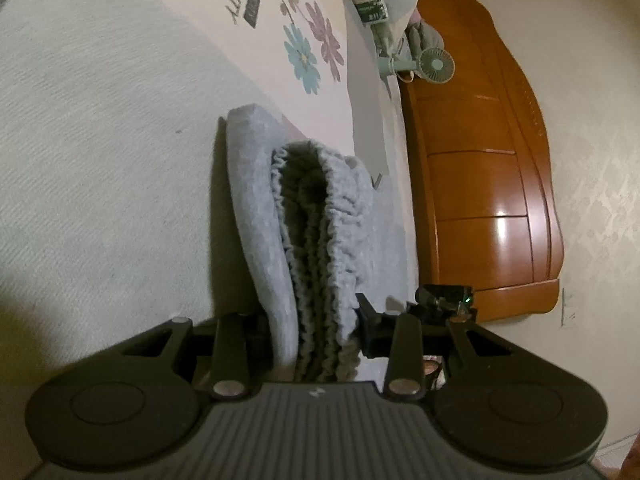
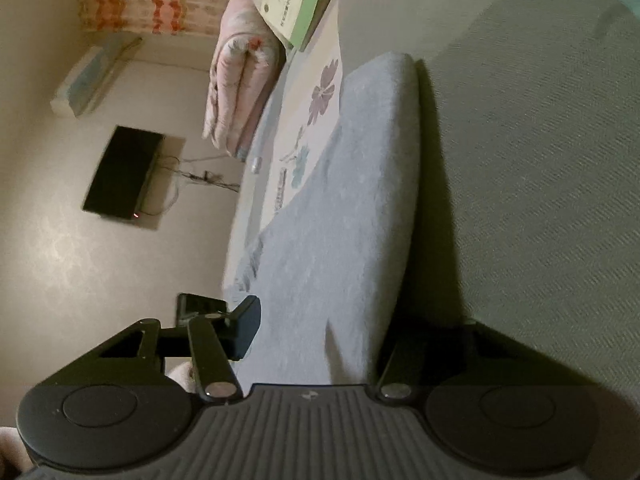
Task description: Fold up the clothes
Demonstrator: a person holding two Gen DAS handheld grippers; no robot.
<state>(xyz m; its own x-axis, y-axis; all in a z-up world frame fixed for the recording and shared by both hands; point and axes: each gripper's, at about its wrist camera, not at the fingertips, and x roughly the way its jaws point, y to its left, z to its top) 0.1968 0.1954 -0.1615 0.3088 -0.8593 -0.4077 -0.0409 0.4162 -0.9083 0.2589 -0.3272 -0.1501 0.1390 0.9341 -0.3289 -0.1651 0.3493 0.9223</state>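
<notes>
My left gripper [image 1: 316, 324] is clamped on the grey garment's [image 1: 320, 216] bunched waistband on the bed [image 1: 100, 140], my right gripper [image 2: 320, 332] seemingly gripping its flat edge; uneven lifting risks slippage

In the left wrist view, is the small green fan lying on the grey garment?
No, the fan lies far beyond the grey garment, up by the wooden headboard.
</notes>
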